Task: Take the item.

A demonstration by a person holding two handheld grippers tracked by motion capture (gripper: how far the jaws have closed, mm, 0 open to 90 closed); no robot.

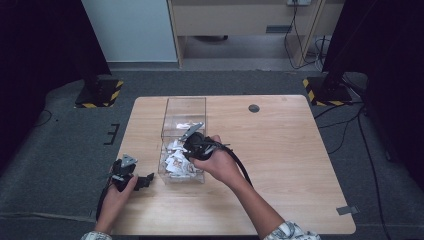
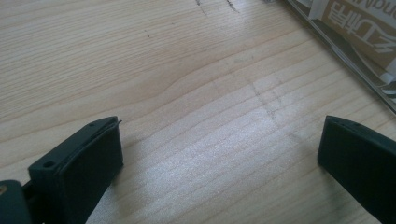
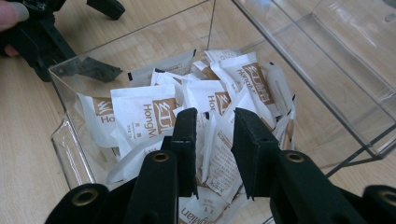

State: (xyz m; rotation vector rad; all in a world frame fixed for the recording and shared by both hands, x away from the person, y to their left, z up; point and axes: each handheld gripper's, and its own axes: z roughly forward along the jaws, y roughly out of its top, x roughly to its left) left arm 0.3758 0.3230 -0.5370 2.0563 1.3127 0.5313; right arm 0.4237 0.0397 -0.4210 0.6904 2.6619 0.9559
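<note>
While the left gripper rested wide open on the table, the right gripper dipped into the clear bin, jaws narrowed around a sachet, apparently to pick it.

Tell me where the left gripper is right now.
In the high view, the left gripper sits low on the wooden table near its front left corner, just left of the clear box of sachets.

High view: fixed above person's side, looks forward-down over whole table. Left gripper view: close over bare tabletop beside clear box. Right gripper view: close, down into clear box of sachets. Box shared by all.
</note>
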